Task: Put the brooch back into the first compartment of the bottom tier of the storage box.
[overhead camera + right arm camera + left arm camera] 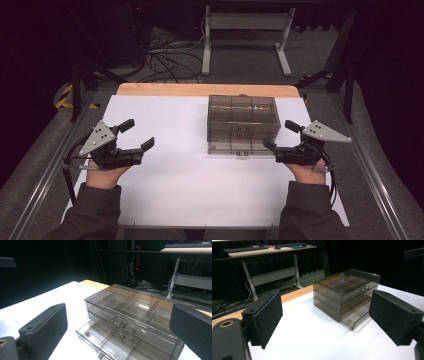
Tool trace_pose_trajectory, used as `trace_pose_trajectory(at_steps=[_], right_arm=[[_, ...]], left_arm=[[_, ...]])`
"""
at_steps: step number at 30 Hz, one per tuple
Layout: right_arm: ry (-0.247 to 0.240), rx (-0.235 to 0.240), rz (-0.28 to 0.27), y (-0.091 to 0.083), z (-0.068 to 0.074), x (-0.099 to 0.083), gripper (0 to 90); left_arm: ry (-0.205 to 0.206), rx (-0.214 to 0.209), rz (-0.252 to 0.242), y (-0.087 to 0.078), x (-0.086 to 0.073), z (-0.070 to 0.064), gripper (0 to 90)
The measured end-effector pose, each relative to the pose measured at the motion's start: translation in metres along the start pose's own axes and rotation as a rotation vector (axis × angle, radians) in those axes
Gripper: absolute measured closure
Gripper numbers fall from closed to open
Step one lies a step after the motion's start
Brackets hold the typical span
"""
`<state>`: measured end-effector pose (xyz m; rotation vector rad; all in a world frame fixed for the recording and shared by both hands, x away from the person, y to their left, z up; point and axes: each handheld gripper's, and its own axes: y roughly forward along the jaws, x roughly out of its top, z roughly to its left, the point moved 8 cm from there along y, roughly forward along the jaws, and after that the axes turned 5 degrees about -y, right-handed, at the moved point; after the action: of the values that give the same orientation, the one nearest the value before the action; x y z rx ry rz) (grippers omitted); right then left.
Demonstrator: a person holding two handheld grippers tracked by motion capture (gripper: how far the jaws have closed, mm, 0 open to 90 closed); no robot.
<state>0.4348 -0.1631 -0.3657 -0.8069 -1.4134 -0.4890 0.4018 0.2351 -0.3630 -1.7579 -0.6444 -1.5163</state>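
Nearest the person, two sleeved forearms enter over the near edge of the white table sheet [190, 180], each hand holding a gripper. Left of the drawer box [243, 125] and well apart from it, the left gripper [137, 134] hangs over bare sheet, jaws spread wide and holding nothing. Just right of the box's front corner, the right gripper [283, 134] is likewise spread and empty, apparently poised to work the drawers. At centre stands the smoked-clear box, three tiers with small knobs [118, 324]; its bottom drawer [105, 342] is pulled partly out, with a small object [87, 333], too small to identify, in one compartment. Nothing lies between either gripper and the box. Beyond the box: a bare wooden table edge [165, 89], floor cables [167, 62] and a white desk frame [247, 30].
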Motion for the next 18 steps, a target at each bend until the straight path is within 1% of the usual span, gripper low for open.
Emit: trace_pose_trajectory(at_steps=[7, 13, 15, 18], right_arm=[[0.001, 0.001, -0.003, -0.001, -0.001, 0.0, 2.3], [0.004, -0.001, -0.006, -0.001, -0.001, 0.0, 2.3], [0.004, -0.001, -0.007, -0.002, -0.001, 0.0, 2.3], [0.005, -0.002, -0.009, -0.003, -0.002, 0.0, 2.3]], left_arm=[[-0.003, 0.002, -0.013, -0.007, 0.001, 0.003, 12.5], [-0.012, 0.023, -0.015, -0.013, -0.002, 0.008, 12.4], [-0.018, 0.023, -0.018, -0.015, -0.002, 0.01, 12.3], [-0.017, 0.029, -0.018, -0.019, -0.003, 0.011, 12.2]])
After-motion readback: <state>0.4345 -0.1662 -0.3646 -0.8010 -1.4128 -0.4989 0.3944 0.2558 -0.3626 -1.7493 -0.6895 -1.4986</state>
